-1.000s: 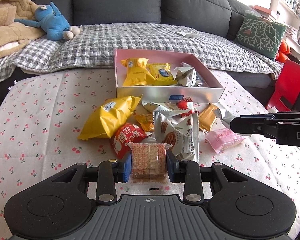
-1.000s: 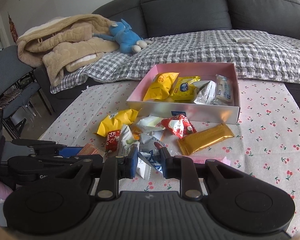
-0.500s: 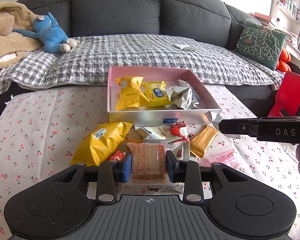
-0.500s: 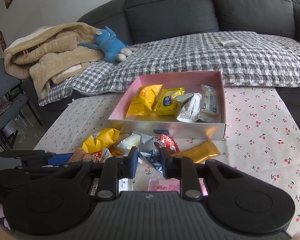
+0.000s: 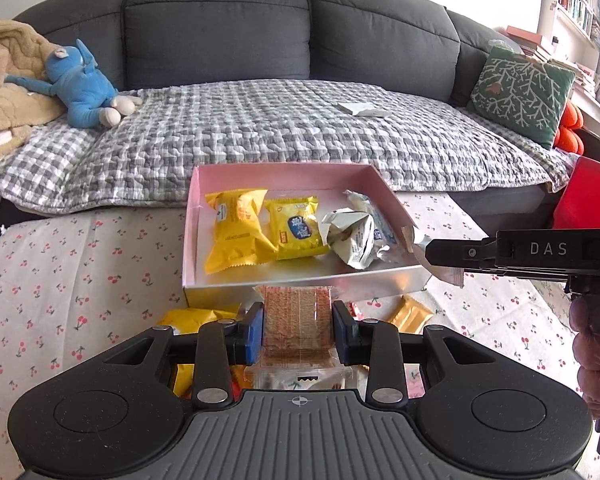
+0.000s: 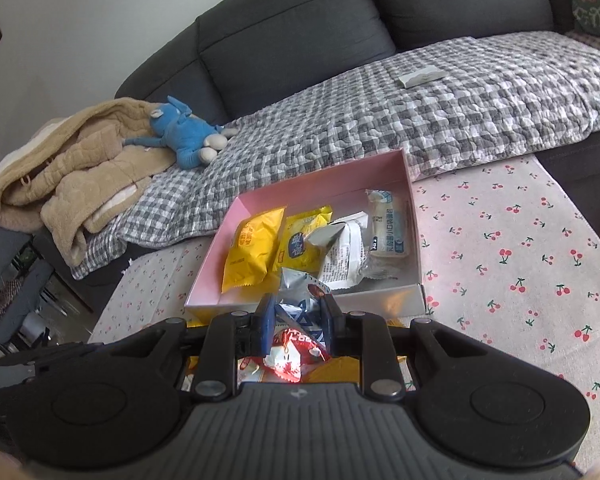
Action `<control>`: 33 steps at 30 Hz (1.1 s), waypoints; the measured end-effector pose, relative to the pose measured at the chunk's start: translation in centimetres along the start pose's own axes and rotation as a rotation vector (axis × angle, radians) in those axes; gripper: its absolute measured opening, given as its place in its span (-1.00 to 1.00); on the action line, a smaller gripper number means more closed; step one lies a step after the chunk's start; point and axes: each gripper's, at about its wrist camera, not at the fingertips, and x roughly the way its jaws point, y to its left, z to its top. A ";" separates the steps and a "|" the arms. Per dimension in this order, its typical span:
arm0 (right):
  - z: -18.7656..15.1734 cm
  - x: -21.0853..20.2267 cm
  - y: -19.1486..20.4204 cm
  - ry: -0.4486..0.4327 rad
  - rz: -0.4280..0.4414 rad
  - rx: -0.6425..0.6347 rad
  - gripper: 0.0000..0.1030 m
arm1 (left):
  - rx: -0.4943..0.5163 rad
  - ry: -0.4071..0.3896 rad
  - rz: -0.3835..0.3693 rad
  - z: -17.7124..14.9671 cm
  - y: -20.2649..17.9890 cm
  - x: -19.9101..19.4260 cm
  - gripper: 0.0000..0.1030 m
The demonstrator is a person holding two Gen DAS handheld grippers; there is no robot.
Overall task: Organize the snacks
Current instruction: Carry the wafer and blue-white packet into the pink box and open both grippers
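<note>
Four packets lie in the pink box [image 5: 288, 172]: two yellow, two silvery. Your left gripper [image 5: 298, 322] pinches a wafer pack [image 5: 298, 314] before it; your right gripper [image 6: 296, 314] pinches a silver sachet [image 6: 300, 300] at its near wall.

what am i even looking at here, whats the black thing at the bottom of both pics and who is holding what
No robot: a person carries a handheld two-finger gripper in each hand, each with a fisheye camera looking along its fingers. The black shape at the bottom is the gripper's own body.

One picture is from the left gripper, shut on a clear-wrapped orange wafer pack. The other is from the right gripper, shut on a silver and blue snack packet.

Ahead, on a cherry-print tablecloth, sits a pink box already holding yellow packets. More snacks lie loose in front of it.
</note>
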 end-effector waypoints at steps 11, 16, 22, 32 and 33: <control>1.9 2.8 -3.5 -0.037 0.018 0.166 -0.58 | 0.004 0.008 0.039 3.7 -0.5 6.4 -0.37; 2.6 4.0 -4.3 -0.047 -0.003 0.175 -0.58 | -0.014 0.050 0.081 4.1 -0.1 9.5 -0.37; 2.6 5.1 -4.9 -0.037 -0.035 0.164 -0.58 | -0.026 0.083 0.111 3.9 0.3 11.5 -0.37; 2.6 6.0 -4.8 -0.032 -0.061 0.138 -0.57 | -0.042 0.098 0.117 3.8 0.7 12.4 -0.31; 2.5 6.0 -4.8 -0.037 -0.064 0.135 -0.53 | -0.044 0.101 0.108 3.8 0.8 12.4 -0.29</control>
